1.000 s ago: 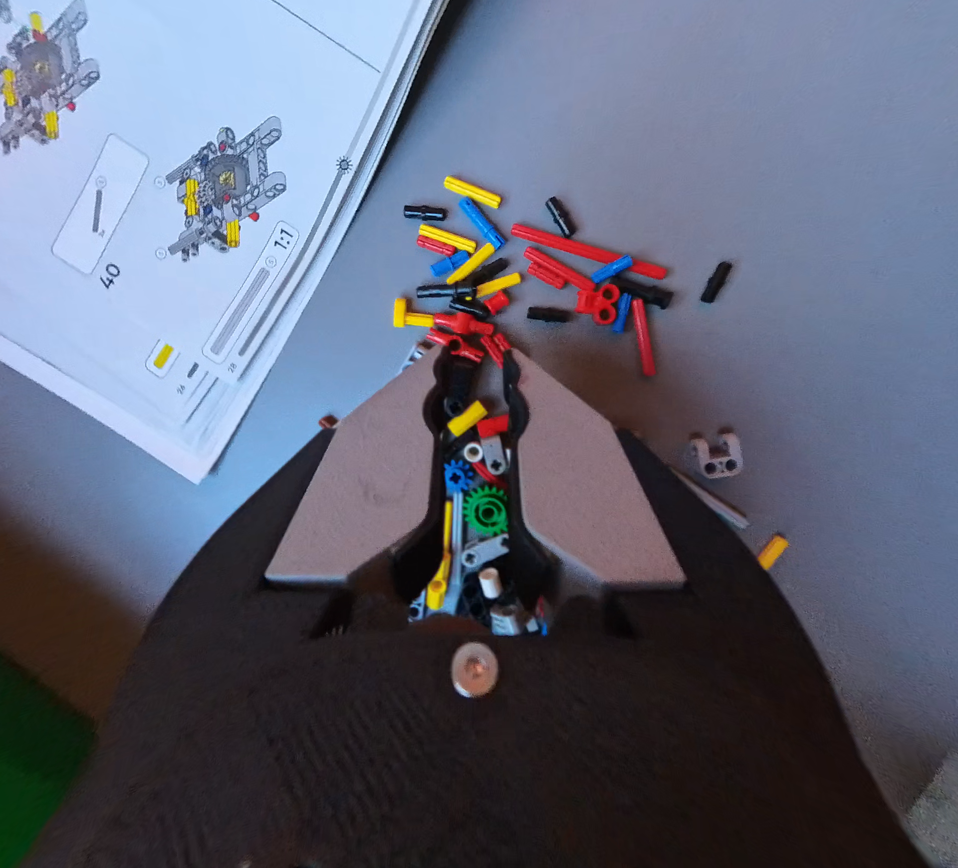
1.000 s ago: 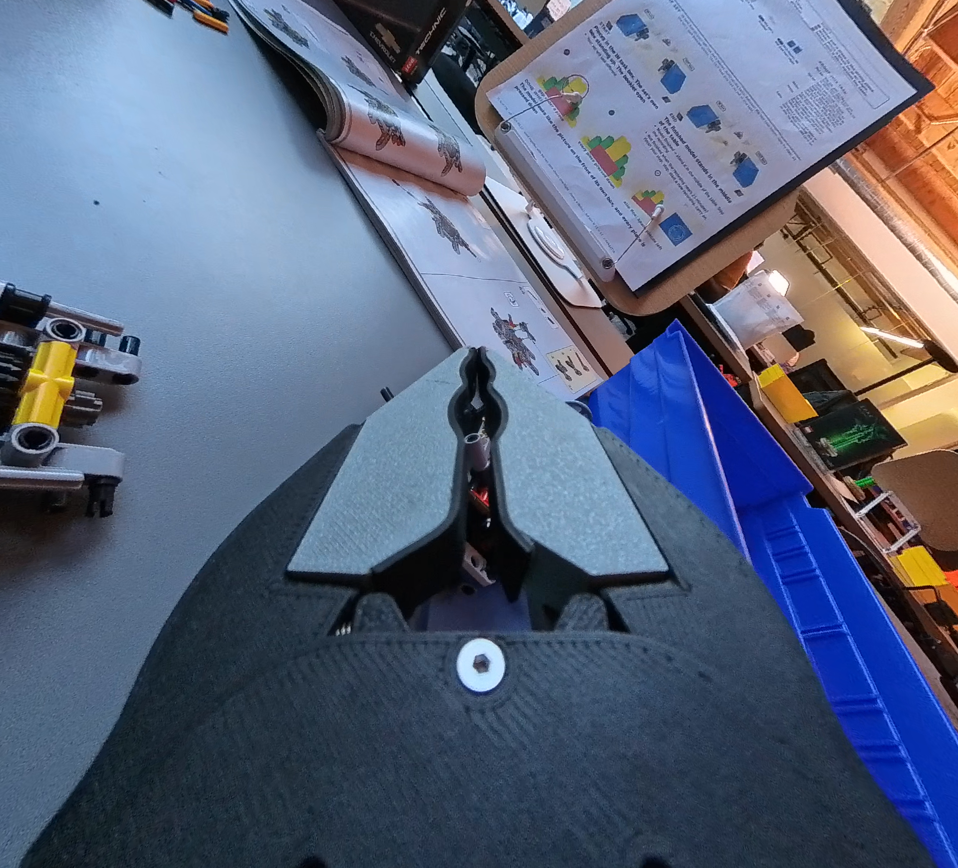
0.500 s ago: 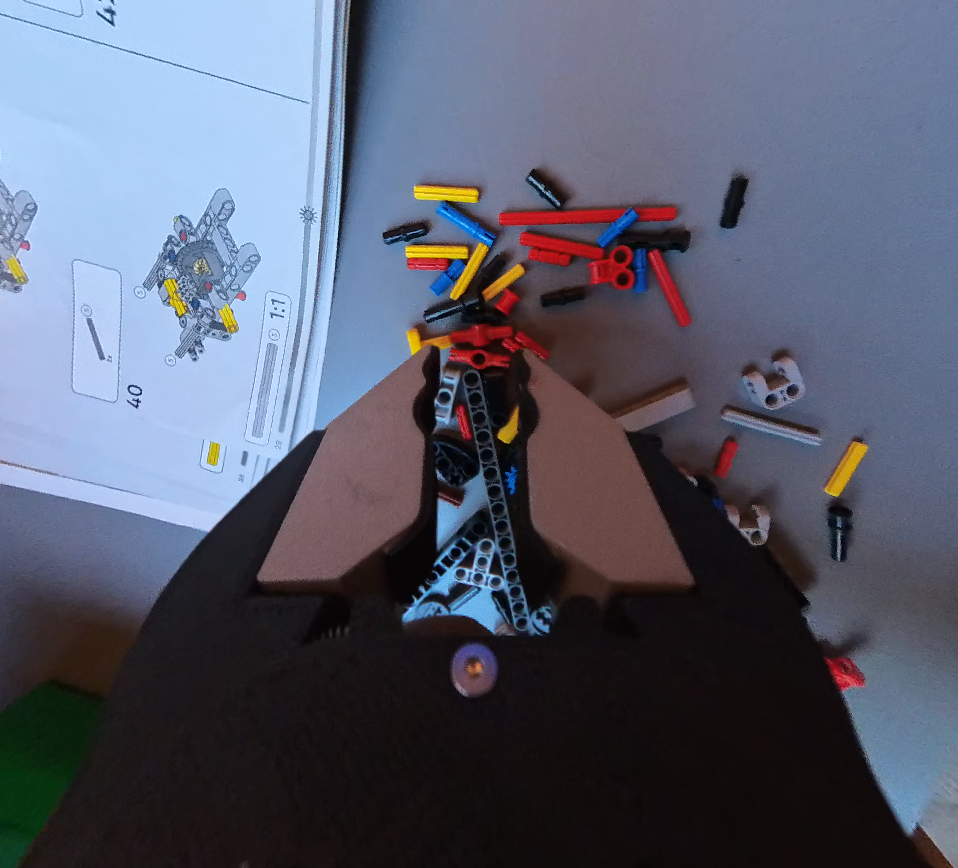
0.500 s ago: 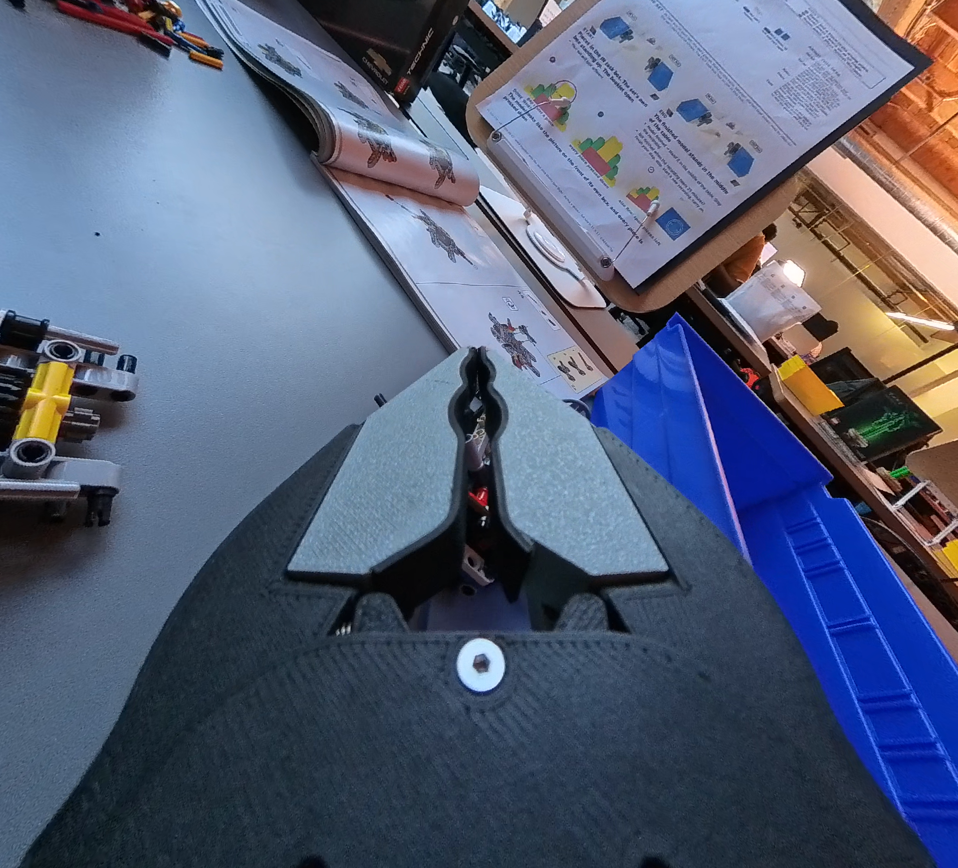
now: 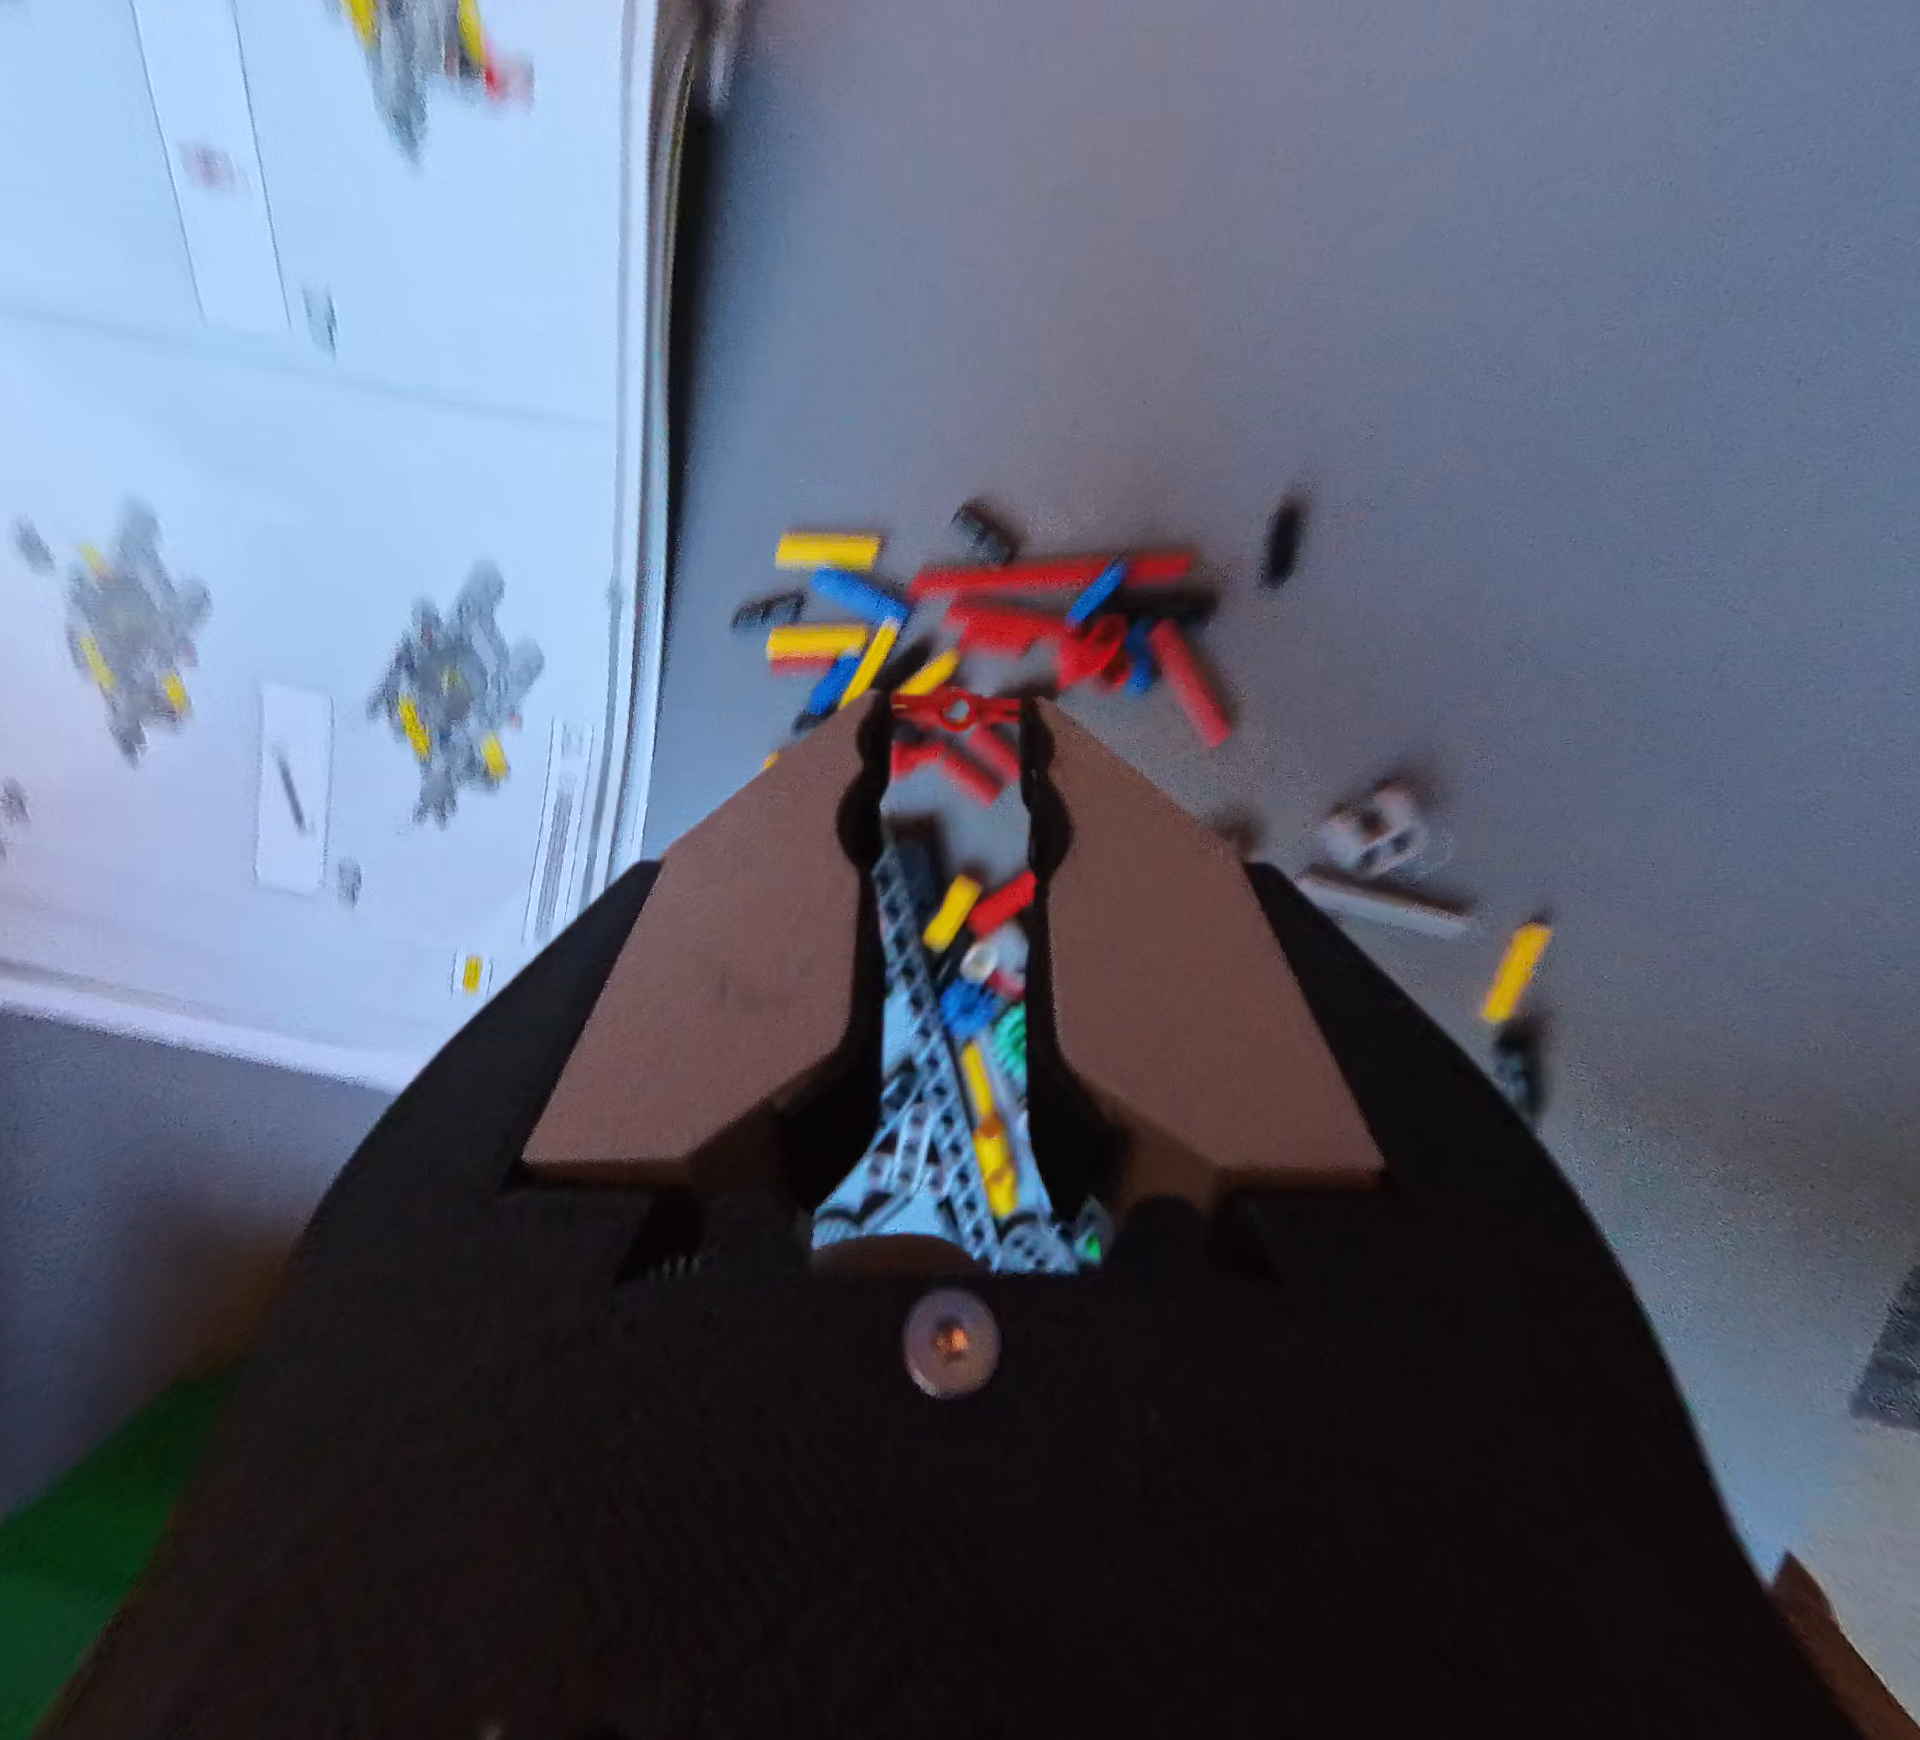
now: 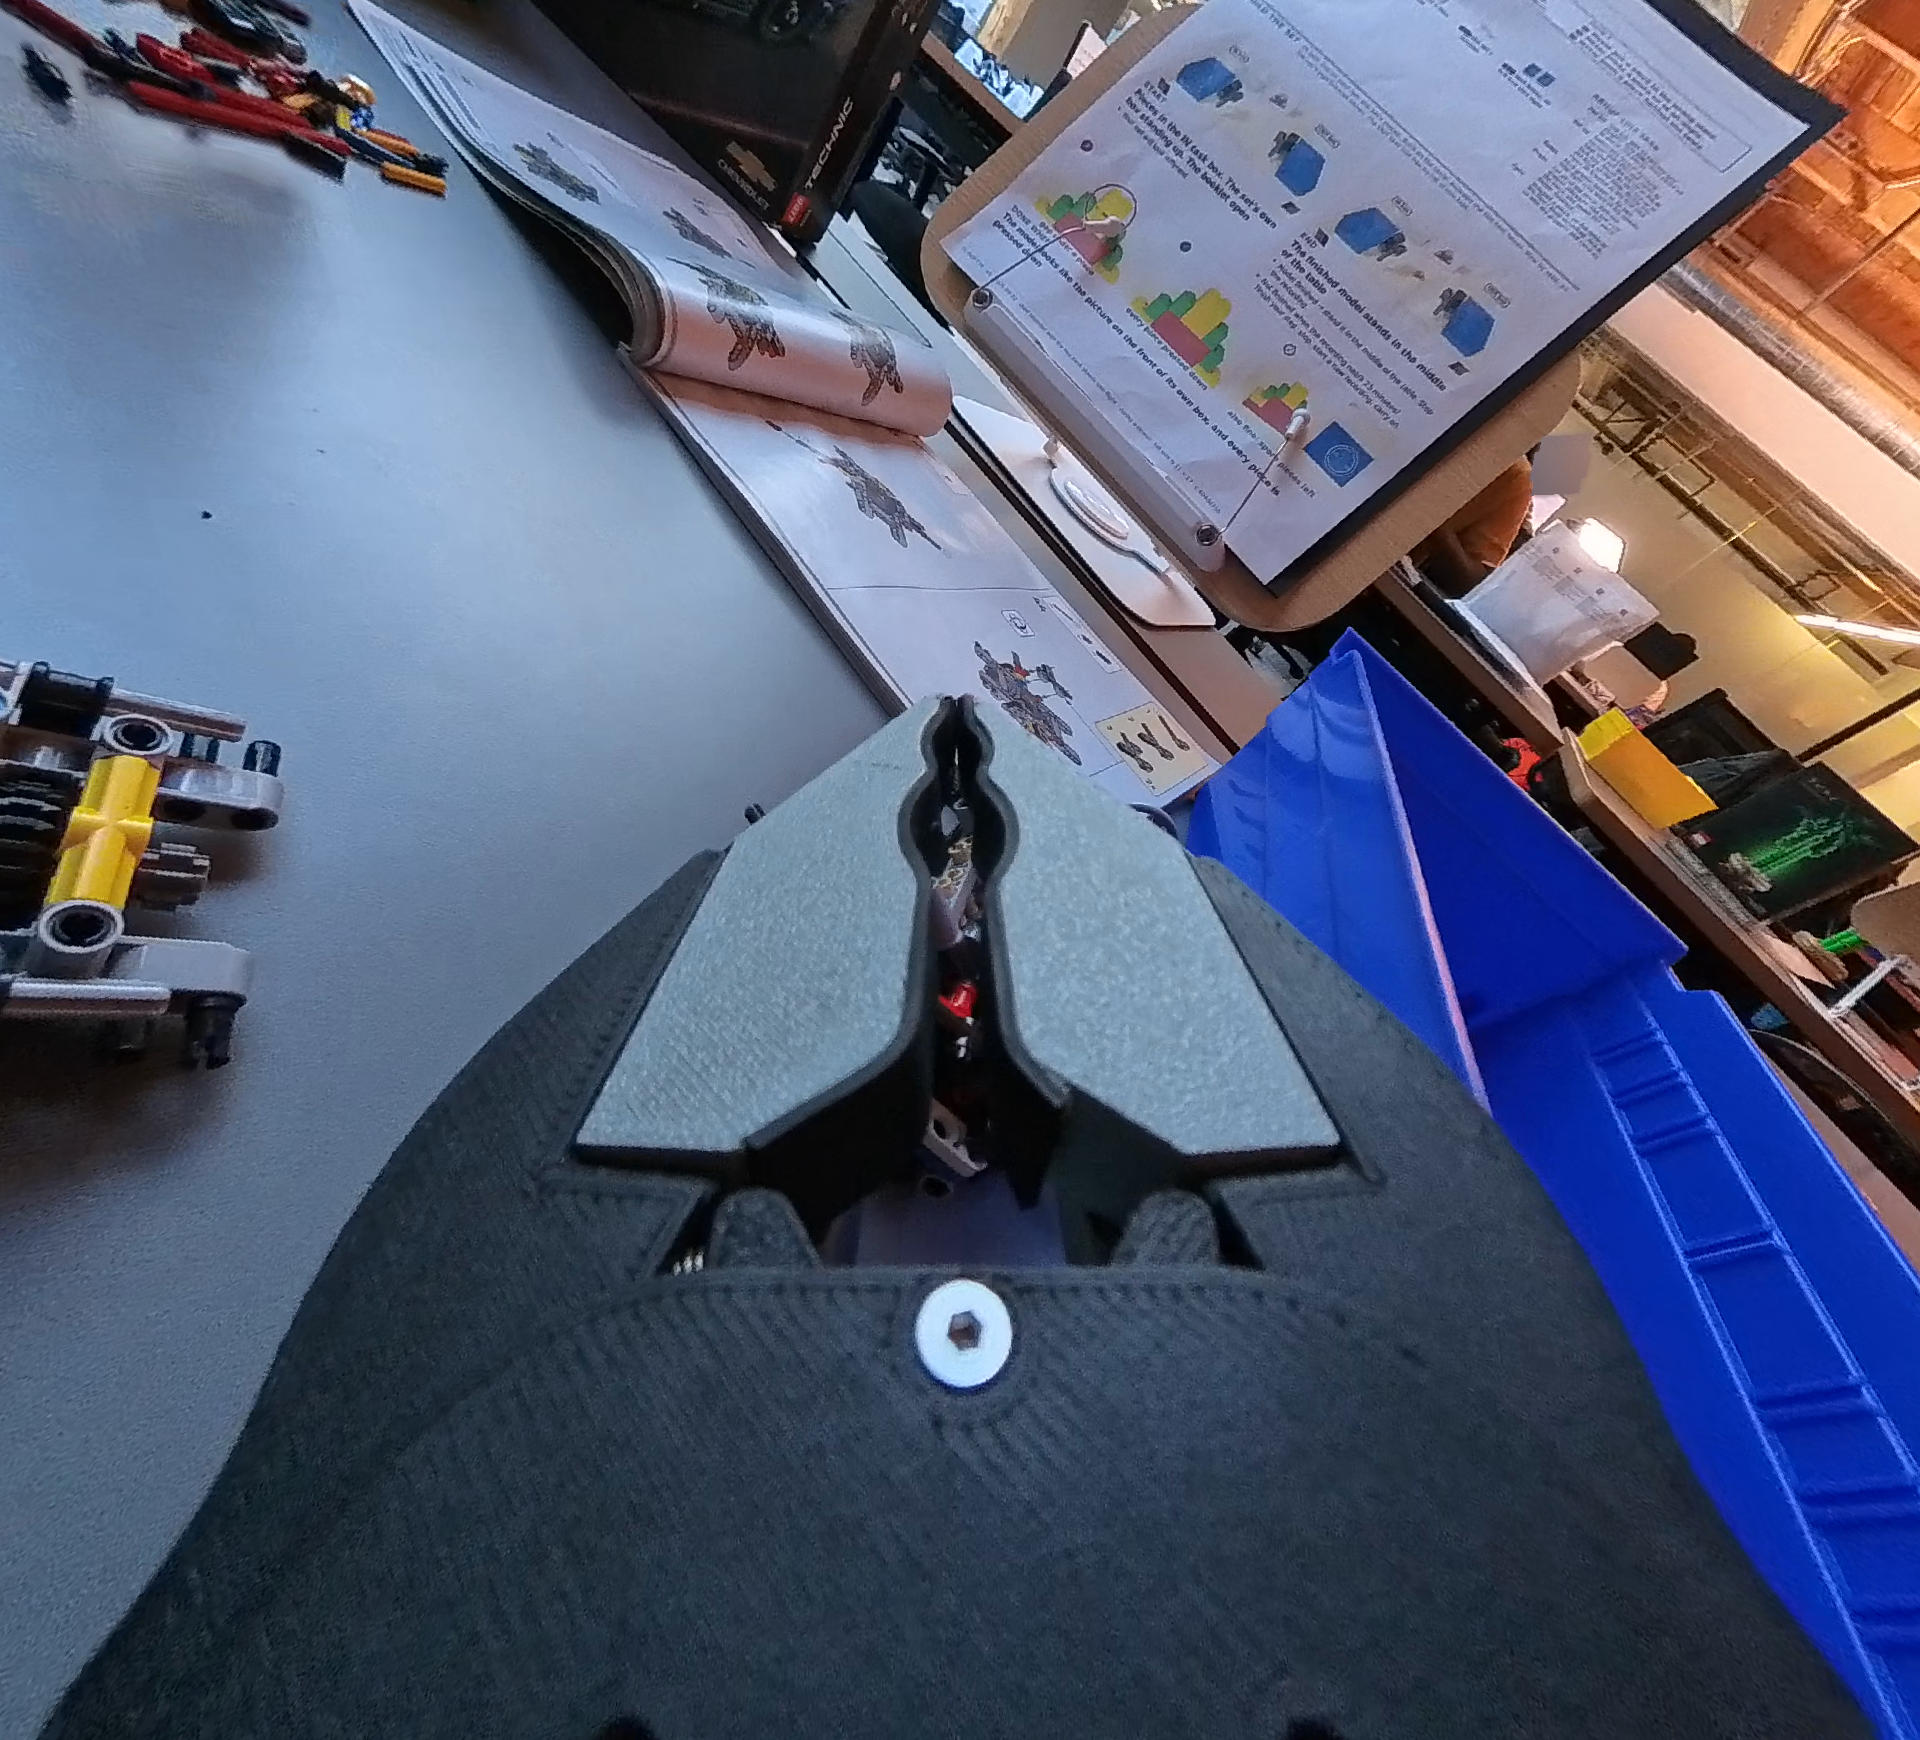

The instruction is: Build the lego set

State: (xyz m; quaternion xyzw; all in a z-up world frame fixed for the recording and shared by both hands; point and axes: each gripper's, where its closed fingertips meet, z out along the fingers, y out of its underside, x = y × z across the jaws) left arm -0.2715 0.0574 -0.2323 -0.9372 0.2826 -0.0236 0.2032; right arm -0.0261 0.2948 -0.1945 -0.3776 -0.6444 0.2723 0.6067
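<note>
Lifted off the parts pile (image 5: 997, 620), left tool (image 5: 958, 714) pinches a red connector (image 5: 956, 711); right tool (image 6: 958, 716) shut beside blue bin (image 6: 1558, 1015).

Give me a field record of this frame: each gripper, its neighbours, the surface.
left gripper: closed on a small red connector, over a pile of coloured pins
right gripper: fingertips together, nothing visibly held
right side: blue bin
left side: grey-and-yellow assembly
surface: grey table
also: open instruction booklet
</note>
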